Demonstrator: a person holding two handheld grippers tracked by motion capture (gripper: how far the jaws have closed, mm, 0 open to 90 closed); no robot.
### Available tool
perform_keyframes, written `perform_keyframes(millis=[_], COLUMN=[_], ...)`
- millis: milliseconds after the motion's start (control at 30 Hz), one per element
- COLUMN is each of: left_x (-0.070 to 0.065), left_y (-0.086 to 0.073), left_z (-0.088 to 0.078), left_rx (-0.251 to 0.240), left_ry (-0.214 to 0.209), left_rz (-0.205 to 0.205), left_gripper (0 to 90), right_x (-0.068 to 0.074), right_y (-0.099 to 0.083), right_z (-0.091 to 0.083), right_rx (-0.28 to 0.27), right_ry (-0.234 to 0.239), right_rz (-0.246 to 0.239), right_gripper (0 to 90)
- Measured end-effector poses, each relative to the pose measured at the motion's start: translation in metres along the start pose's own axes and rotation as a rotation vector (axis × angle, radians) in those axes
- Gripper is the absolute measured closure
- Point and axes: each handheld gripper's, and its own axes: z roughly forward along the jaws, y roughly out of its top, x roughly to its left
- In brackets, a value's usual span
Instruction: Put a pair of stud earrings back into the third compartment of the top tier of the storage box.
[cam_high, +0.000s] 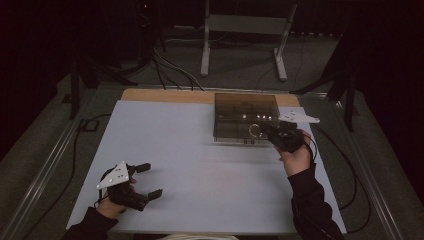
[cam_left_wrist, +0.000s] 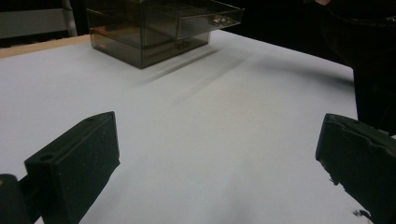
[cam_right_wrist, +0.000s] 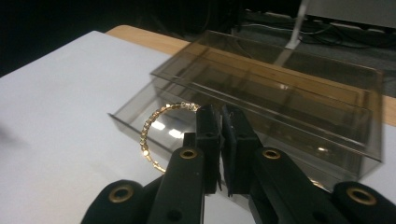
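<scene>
White tabletop (cam_high: 200, 165), frame right: right gripper (cam_right_wrist: 219, 116) clamped on gold beaded bracelet (cam_right_wrist: 150, 128) beside smoky clear plastic drawer box (cam_high: 245, 112), placing pending; left gripper (cam_high: 150, 180) wide open, empty.

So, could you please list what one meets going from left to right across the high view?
Left gripper with open jaws → bare white table top → smoky clear plastic box → right gripper, shut on a gold bracelet.
</scene>
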Motion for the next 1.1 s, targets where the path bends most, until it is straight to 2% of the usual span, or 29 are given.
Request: perform_keyframes(millis=[400,533,900,1100], left_x=[0.000,0.000,0.000,0.000], left_y=[0.000,0.000,0.000,0.000], left_z=[-0.001,-0.001,0.000,0.000], left_rx=[-0.003,-0.001,-0.002,-0.001], left_ry=[0.000,0.002,0.001,0.001], left_rz=[0.000,0.001,-0.001,0.000], left_gripper=[0.5,0.5,0.5,0.5], right_x=[-0.025,-0.033,-0.048,-0.051], right_y=[-0.001,-0.002,-0.010,-0.019], right_z=[-0.008,-0.007,0.009,0.027], right_rx=[-0.013,-0.015,0.028,0.085], right_ry=[-0.073,-0.084,-0.118,-0.135], right_rz=[0.044,0.066,0.100,0.099], right_gripper=[86.1,86.1,86.0,85.9])
